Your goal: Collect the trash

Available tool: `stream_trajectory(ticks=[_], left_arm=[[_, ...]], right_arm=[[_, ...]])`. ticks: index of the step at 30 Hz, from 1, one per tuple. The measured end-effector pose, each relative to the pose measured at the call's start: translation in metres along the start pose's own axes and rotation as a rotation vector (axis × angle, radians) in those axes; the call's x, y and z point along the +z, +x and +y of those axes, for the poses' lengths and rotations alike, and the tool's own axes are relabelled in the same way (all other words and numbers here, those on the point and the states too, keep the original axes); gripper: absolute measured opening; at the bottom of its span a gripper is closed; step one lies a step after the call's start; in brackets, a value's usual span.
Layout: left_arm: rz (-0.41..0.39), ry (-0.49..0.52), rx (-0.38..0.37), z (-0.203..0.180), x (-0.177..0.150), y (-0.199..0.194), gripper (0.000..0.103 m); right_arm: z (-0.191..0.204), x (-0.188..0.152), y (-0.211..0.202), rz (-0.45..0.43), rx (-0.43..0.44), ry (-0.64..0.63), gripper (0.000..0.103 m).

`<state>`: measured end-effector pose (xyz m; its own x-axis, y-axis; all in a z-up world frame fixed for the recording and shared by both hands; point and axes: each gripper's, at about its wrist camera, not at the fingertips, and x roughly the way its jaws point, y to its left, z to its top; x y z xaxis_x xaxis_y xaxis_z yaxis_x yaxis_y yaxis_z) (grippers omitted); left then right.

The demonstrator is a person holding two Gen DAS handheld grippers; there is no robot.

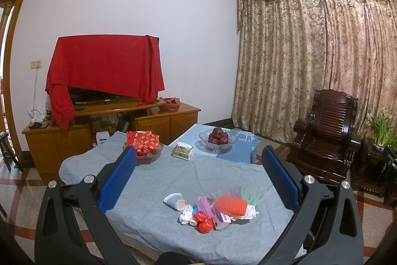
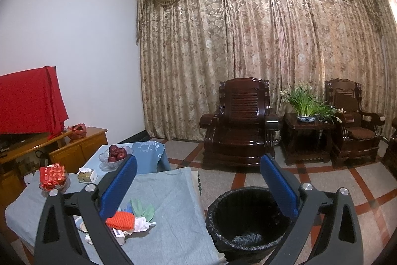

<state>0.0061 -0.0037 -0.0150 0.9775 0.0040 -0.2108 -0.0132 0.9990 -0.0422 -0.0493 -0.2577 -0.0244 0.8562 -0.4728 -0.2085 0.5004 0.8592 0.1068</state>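
1. Left hand-held gripper fills the near foreground, its blue pads spread wide apart and gripping nothing; it hangs above the grey-clothed surface.
2. Trash pile lies near the surface's front edge, between and below the pads: a tipped paper cup at its left, then white crumpled tissue, red wrappers, a small box and an orange knitted carrot.
3. Right hand-held gripper is likewise spread apart and empty, aimed partly over the bin, which stands on the floor just beside the surface's right edge.
4. Only the black liner shows inside the bin, so collecting looks not yet begun; judging by this, the whole pile remains to be moved.
5. Farther back on the surface, left to right: a dish of red packets, a tissue box, a glass bowl of apples.
6. Around the room: a red-draped TV on a wooden cabinet, floral curtains, dark wooden armchairs, a potted plant.
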Motion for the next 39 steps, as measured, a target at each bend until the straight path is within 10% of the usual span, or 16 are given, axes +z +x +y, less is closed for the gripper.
stream_trajectory(ticks=[18,30,39], left_arm=[[0.041,0.009,0.0,-0.002,-0.003,0.013,0.098],[0.425,0.032,0.031,0.039,-0.114,0.15,0.098],[0.43,0.039,0.02,0.051,-0.148,0.201,0.098]], right_arm=[[0.002,-0.004,0.006,0.028,0.002,-0.019,0.097],[0.078,-0.104,0.143,0.405,0.261,-0.212,0.097],[0.124,-0.163,0.219,0.532,0.423,-0.164,0.077]])
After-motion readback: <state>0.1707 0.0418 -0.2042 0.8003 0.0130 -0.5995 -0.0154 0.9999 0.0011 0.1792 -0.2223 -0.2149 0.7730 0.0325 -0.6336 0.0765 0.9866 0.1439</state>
